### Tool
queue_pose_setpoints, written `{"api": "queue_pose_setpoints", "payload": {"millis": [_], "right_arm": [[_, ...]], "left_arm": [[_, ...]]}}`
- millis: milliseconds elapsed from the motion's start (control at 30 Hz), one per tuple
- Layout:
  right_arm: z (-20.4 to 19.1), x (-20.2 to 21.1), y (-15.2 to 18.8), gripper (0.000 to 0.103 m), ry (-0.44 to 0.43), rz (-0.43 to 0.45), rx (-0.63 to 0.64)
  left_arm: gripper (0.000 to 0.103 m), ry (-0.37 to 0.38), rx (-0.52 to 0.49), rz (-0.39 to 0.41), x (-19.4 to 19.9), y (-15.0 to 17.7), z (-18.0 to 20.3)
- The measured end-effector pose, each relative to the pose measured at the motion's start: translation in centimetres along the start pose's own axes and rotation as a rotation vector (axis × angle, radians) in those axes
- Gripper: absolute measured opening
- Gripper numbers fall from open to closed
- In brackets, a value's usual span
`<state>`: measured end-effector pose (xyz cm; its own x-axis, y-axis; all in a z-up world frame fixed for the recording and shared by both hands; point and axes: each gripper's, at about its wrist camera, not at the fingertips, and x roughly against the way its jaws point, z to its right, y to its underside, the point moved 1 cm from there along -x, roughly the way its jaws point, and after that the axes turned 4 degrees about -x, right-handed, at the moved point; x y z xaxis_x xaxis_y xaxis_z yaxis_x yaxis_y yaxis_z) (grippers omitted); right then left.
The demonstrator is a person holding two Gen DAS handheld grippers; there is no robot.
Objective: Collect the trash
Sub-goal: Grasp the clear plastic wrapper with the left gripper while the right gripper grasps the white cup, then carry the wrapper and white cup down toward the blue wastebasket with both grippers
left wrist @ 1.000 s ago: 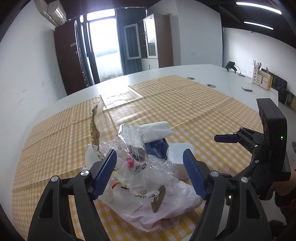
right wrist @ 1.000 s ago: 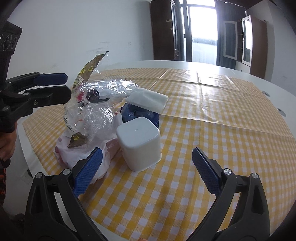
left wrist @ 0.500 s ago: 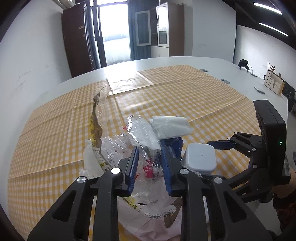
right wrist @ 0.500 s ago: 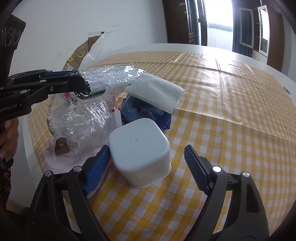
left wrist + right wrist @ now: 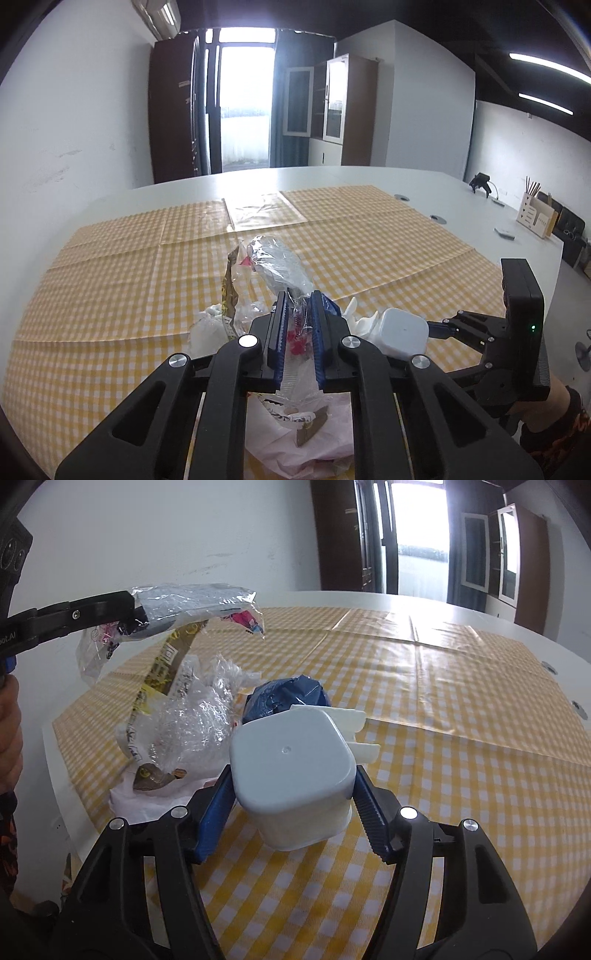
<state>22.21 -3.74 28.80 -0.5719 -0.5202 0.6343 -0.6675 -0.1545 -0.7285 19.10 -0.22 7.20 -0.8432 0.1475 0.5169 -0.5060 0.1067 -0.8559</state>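
Since a second ago both tongs have closed in — my left tongs (image 5: pixel 298 332) now pinch the crinkly wrapper (image 5: pixel 192 605) above the tabletop (image 5: pixel 461 709); my right tongs (image 5: pixel 291 805) are closing on the white tub (image 5: pixel 291 764) — light, stiff, slick-sided.

checked tablecloth (image 5: pixel 369 236) | wooden organizer (image 5: pixel 533 218) | glass-door cabinet (image 5: pixel 338 107) | air conditioner (image 5: pixel 159 16)

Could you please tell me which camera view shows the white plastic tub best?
The right wrist view: the white plastic tub fills the centre, upside down, between the closing right gripper pads. The left wrist view shows it small, partly hidden behind the left gripper.
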Motion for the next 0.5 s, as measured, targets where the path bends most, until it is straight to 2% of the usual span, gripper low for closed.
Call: {"api": "queue_pose_setpoints", "payload": {"millis": [267, 500], "right_arm": [[-1.5, 5.3, 2.0, 0.06, 0.055, 0.107, -0.019], [-3.5, 8.6, 4.2, 0.06, 0.019, 0.141, -0.045]], "left_arm": [[0.011, 0.036, 0.051, 0.115, 7.1, 2.0, 1.5], [0.011, 0.06, 0.095, 0.168, 12.4, 4.6, 2.4]]}}
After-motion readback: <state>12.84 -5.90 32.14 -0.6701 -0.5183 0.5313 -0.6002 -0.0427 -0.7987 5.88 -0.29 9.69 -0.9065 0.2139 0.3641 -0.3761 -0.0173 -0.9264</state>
